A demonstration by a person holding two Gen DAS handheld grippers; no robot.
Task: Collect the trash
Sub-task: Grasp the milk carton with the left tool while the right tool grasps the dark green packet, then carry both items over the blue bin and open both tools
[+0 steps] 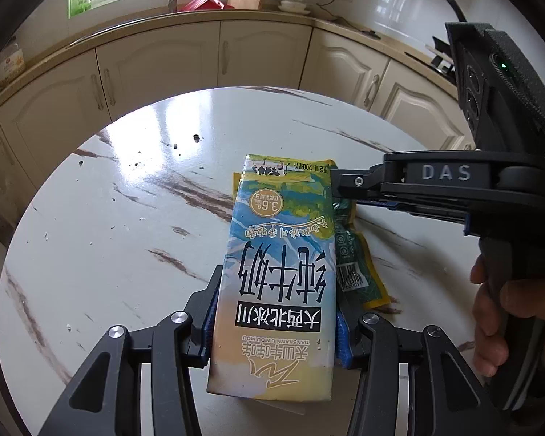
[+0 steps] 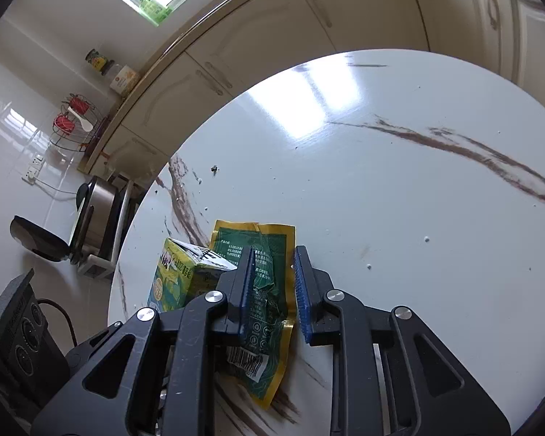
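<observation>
A blue-and-yellow milk carton [image 1: 279,272] stands tilted between the blue pads of my left gripper [image 1: 276,290], which is shut on its lower half. Just behind it on the round marble table [image 1: 120,225], a crumpled green-and-yellow snack wrapper [image 1: 352,265] lies flat. My right gripper [image 1: 339,185] reaches in from the right over the wrapper. In the right wrist view the right gripper [image 2: 276,250] has its pads a little apart, astride the wrapper [image 2: 269,290], which is not visibly pinched. The carton [image 2: 178,276] shows at the left there.
Dark crumbs [image 1: 196,138] dot the far part of the table [image 2: 399,181]. A person's hand [image 1: 497,312] holds the right gripper's handle. Cream cabinets [image 1: 163,65] curve behind the table. A steel cooker [image 2: 94,214] stands off the table's left edge.
</observation>
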